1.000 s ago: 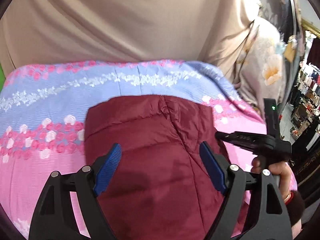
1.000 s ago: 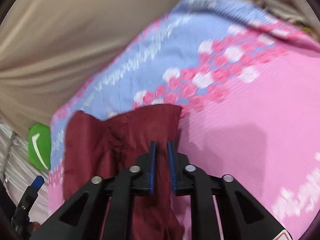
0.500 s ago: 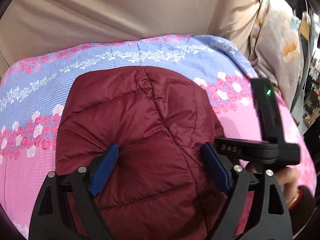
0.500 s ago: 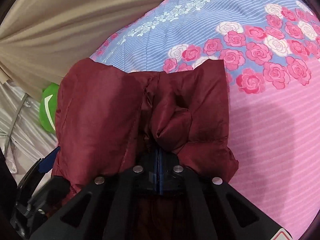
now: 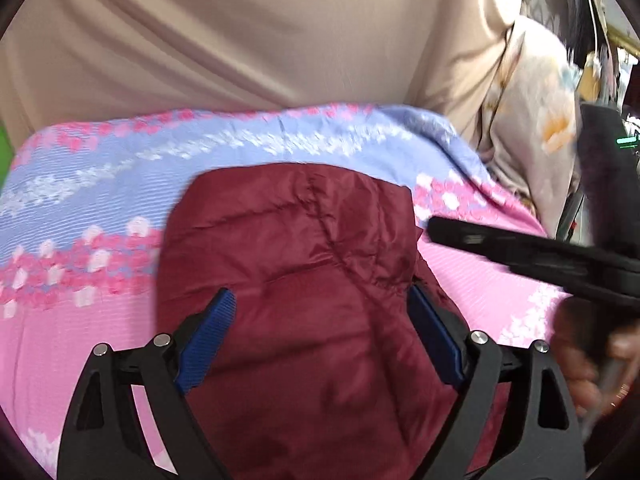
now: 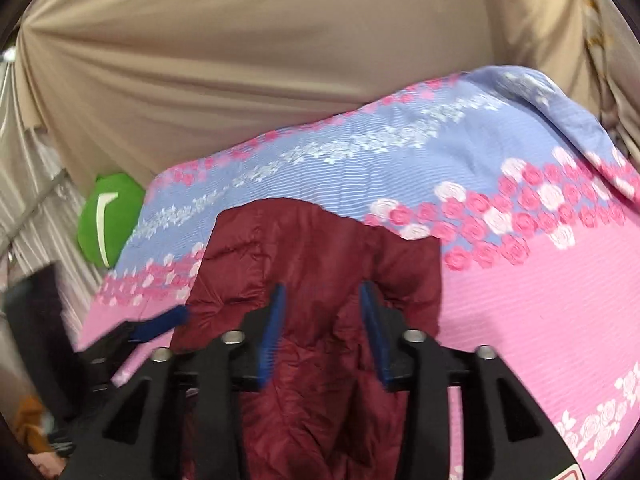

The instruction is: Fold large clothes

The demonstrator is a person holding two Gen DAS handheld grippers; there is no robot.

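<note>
A maroon quilted jacket (image 5: 304, 280) lies folded on a pink and blue rose-patterned bedspread (image 5: 80, 208). My left gripper (image 5: 320, 320) hovers over its near part, open wide, its blue pads either side of the padding without pressing. In the right wrist view the jacket (image 6: 320, 256) shows its bunched right edge. My right gripper (image 6: 322, 300) sits over that edge with its jaws opening; cloth lies below and between them, ungripped. The right gripper (image 5: 452, 232) also shows from the side in the left wrist view, held by a hand (image 5: 592, 360).
A beige curtain (image 6: 240, 80) hangs behind the bed. A green object (image 6: 106, 216) sits off the bed's far left corner. Floral fabric (image 5: 532, 120) hangs at the right, with cluttered dark shelves beyond. One blue pad (image 6: 160, 320) of the left gripper shows at the jacket's left edge.
The right gripper, shut on a bunched fold of the jacket half a second ago, has parted its jaws and drawn back. The left gripper has pulled back from the jacket.
</note>
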